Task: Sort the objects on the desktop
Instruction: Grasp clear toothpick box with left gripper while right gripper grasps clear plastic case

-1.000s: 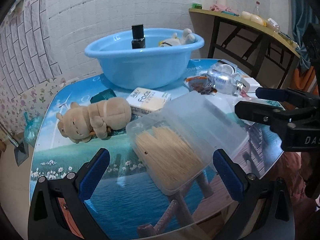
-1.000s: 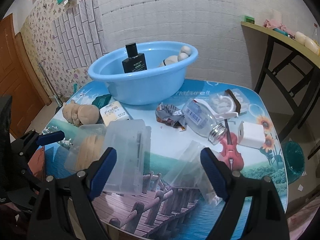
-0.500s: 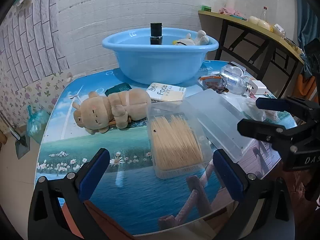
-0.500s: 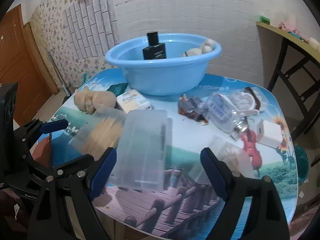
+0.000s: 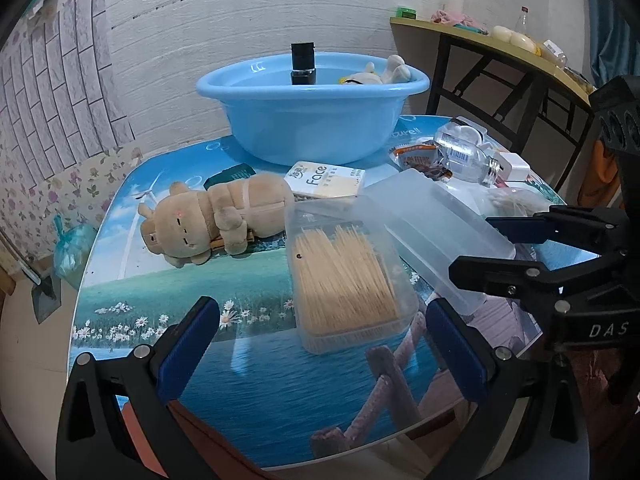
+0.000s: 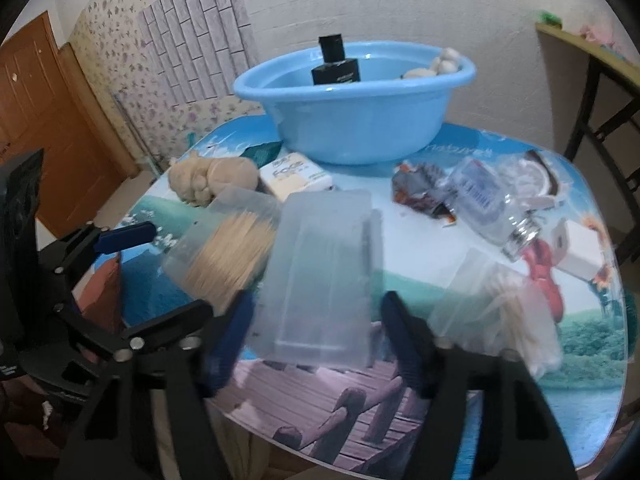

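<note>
A clear toothpick box (image 5: 344, 280) lies open on the table, its clear lid (image 5: 432, 224) beside it at right. My left gripper (image 5: 320, 344) is open and empty, just short of the box. My right gripper (image 6: 316, 340) is open, its blue fingers on either side of the lid's (image 6: 320, 276) near end; it shows at right in the left wrist view (image 5: 480, 246). A blue basin (image 5: 312, 108) at the back holds a black bottle (image 5: 303, 63) and a small toy. A tan plush toy (image 5: 212, 216) lies left.
A "Face" pack (image 5: 326, 180), a dark green packet (image 5: 228, 174), a snack wrapper (image 6: 420, 190), a clear bottle (image 6: 488, 208), a white charger (image 6: 580, 256) and a clear bag of swabs (image 6: 504, 300) lie on the table. A side desk (image 5: 500, 52) stands at right.
Both grippers have swung left around the table and come closer. The right gripper's fingers have narrowed and now flank the lid. The box and lid have not moved.
</note>
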{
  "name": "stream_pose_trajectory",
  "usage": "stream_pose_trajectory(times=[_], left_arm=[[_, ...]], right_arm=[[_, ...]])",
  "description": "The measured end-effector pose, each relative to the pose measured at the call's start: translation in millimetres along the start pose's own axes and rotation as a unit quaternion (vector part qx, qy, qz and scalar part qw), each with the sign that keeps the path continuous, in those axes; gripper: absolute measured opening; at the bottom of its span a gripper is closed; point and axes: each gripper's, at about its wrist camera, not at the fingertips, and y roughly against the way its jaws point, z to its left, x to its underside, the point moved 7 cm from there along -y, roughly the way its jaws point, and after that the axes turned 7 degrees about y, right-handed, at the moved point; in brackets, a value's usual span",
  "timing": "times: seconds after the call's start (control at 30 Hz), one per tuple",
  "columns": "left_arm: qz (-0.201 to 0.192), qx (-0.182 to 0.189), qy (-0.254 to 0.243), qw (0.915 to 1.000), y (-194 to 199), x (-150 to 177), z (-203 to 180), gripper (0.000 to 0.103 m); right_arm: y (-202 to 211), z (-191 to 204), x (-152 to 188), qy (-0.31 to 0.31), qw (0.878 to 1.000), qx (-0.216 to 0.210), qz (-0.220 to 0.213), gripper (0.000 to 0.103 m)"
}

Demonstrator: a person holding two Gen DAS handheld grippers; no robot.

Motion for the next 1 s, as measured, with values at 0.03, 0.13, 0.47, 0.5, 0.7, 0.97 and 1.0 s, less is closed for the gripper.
stream_pose_trajectory(times=[0.03, 0.13, 0.47, 0.5, 0.7, 0.97, 1.0], left_arm=[[0.001, 0.0, 0.0, 1.0, -0.3, 0.0, -0.4, 0.103], [0.002, 0.0, -0.001, 1.0, -0.5, 0.0, -1.6, 0.103], [0.013, 0.014, 0.007, 0.9998, -9.0, -6.3, -13.8, 0.103], [0.014, 0.017, 0.006, 0.9997, -10.3, -7.5, -15.8, 0.103], [0.018, 0.021, 0.003, 0.9996, -19.0, -11.8, -21.7, 0.103], [0.023, 0.027, 0.005, 0.9994, -22.1, -9.7, -18.3, 0.064], [0.025, 0.029, 0.005, 0.9993, -20.8, -9.0, -17.4, 0.064]], right_arm=[[0.8, -1.3, 0.3, 0.0, 1.0, 0.001, -0.001, 0.06], [2.3, -6.8, 2.0, -0.008, 1.0, 0.004, -0.002, 0.06], [8.5, -26.7, 6.3, -0.033, 0.999, 0.019, -0.007, 0.06], [8.8, -27.5, 6.6, -0.035, 0.999, 0.019, -0.008, 0.06], [9.9, -29.6, 6.2, -0.038, 0.999, 0.025, -0.009, 0.06], [10.0, -29.8, 3.9, -0.037, 0.999, 0.028, -0.012, 0.06], [10.1, -29.8, 3.8, -0.037, 0.999, 0.028, -0.012, 0.06]])
